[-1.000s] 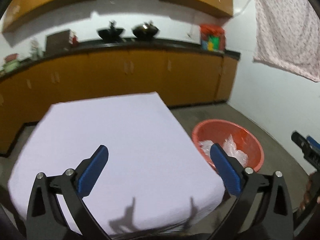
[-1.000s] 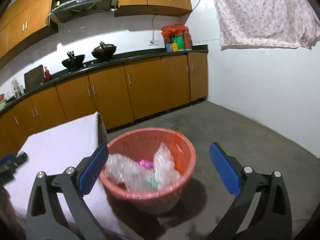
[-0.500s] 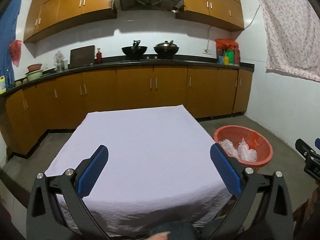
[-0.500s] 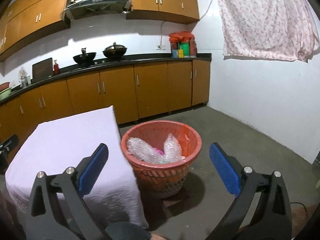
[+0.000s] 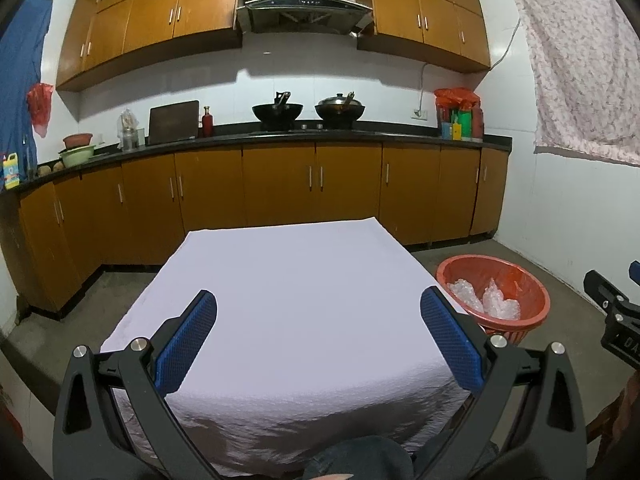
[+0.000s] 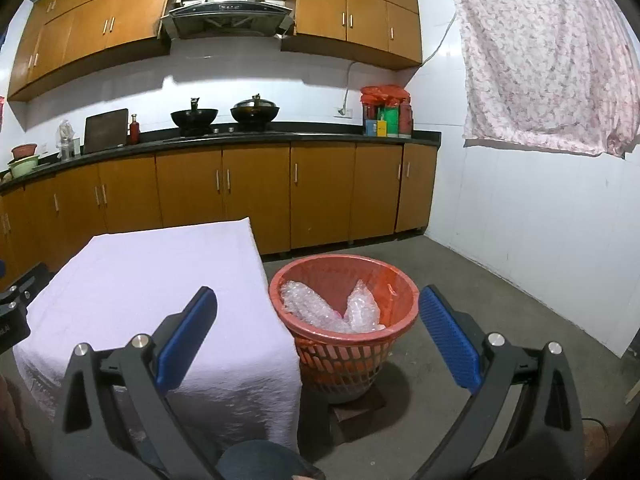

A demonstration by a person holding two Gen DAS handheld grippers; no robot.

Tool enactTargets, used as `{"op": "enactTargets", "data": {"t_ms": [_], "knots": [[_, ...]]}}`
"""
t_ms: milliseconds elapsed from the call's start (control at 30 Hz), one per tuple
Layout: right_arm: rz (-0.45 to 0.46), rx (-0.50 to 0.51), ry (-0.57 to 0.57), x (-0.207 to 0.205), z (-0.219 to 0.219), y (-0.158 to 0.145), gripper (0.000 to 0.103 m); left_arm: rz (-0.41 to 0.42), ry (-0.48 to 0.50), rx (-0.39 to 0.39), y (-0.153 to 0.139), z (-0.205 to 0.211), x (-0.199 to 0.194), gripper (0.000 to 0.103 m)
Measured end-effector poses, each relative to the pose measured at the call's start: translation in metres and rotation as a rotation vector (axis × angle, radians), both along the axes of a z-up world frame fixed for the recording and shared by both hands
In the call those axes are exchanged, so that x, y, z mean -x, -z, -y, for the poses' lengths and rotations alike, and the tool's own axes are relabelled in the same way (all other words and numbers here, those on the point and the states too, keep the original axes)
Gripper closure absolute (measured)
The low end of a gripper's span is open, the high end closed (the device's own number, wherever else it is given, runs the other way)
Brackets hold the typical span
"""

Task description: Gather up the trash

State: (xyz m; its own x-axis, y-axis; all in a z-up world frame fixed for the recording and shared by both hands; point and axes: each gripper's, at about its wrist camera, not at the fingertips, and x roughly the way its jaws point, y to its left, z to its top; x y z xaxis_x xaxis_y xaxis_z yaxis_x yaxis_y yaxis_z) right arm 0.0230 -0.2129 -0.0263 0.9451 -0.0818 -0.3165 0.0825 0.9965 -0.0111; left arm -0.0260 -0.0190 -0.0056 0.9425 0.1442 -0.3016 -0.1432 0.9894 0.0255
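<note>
A red plastic basket point(image 6: 394, 330) stands on the floor just right of the table, also seen as the basket point(image 5: 528, 300) in the left wrist view. Crumpled bubble wrap point(image 6: 332, 308) lies inside it, the same bubble wrap point(image 5: 486, 300) showing from the left. The table carries a white cloth point(image 5: 296, 300) with nothing on it. My left gripper point(image 5: 318, 338) hangs open above the cloth's near end. My right gripper point(image 6: 318, 338) is open too, held in front of the basket and the table's corner, with nothing between the fingers.
Wooden cabinets point(image 5: 280, 188) under a dark counter with two woks point(image 5: 308, 111) run along the back wall. A patterned sheet point(image 6: 548, 68) hangs on the white right wall. Grey concrete floor point(image 6: 500, 300) spreads right of the basket. A person's knee point(image 6: 260, 460) shows at the bottom.
Both grippers have pulled back and risen away from the table and basket, so more of the kitchen shows. Both stay open and hold nothing.
</note>
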Motion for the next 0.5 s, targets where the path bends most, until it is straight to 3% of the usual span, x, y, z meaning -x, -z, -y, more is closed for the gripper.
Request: {"op": "enactTargets", "data": {"t_ms": [500], "knots": [[0.017,0.0,0.001,0.0063,-0.0032,0.001,0.004,0.011,0.006,0.016,0.0015,-0.0044,0.0079,0.002]]}}
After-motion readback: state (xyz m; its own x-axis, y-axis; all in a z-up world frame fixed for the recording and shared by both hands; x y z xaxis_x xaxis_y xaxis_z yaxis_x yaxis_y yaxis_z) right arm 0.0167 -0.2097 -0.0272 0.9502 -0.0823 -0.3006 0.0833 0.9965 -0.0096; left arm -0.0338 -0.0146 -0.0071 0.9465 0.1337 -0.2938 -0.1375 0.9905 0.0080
